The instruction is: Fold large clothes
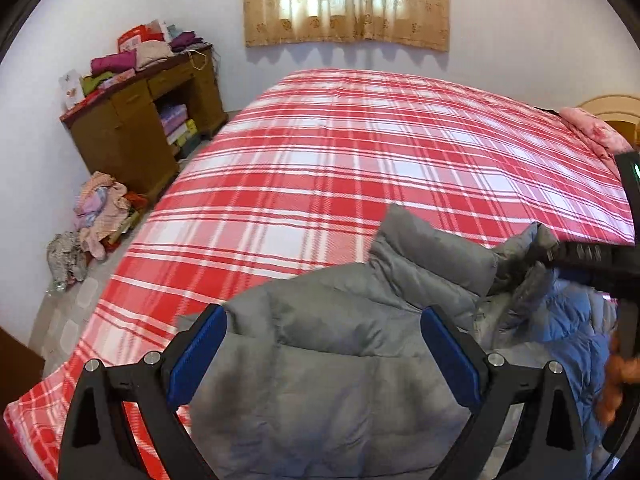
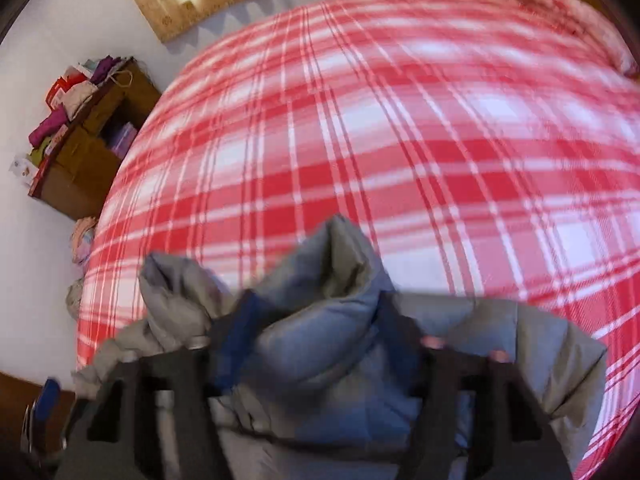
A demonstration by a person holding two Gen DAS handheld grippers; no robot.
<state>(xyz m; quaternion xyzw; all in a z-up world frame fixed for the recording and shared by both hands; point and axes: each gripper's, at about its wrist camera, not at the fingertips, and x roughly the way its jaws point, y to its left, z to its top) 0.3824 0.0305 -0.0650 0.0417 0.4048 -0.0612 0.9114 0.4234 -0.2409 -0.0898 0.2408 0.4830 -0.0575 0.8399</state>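
Observation:
A grey puffer jacket [image 1: 320,360] with a blue lining [image 1: 568,320] lies bunched at the near edge of a bed with a red and white plaid cover [image 1: 340,168]. My left gripper [image 1: 324,344] is open, its blue-padded fingers [image 1: 200,344] spread over the grey quilted panel. My right gripper [image 1: 548,256] comes in from the right and is clamped on a raised fold of the jacket. In the blurred right wrist view the right gripper [image 2: 316,336] holds a bunched fold of the jacket [image 2: 328,312] between its fingers.
A wooden desk [image 1: 136,128] piled with folded clothes stands at the left wall. A heap of clothes [image 1: 100,216] lies on the floor beside it. A curtain [image 1: 344,0] hangs on the far wall. A pink pillow [image 1: 592,132] sits at the bed's far right.

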